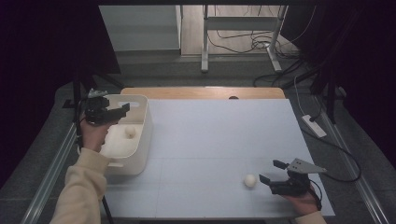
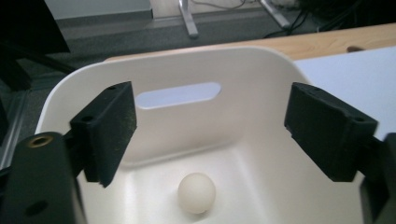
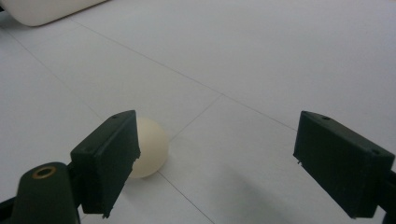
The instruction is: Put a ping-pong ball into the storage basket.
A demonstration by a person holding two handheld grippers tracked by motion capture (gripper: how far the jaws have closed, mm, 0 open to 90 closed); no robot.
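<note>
A white bin stands at the table's left side with a small cream ball lying on its floor. My left gripper hovers over the bin's near left rim. In the left gripper view its jaws stand wide open above that ball, nothing between them, and the bin's far wall with a handle slot lies ahead. A second cream ball rests on the white tabletop near the front right. My right gripper sits low just right of it, open, with this ball beside its left jaw.
The white sheet covers the table, and a wooden strip shows at its far edge. A power strip and cables lie on the floor to the right. Desk legs stand beyond the table.
</note>
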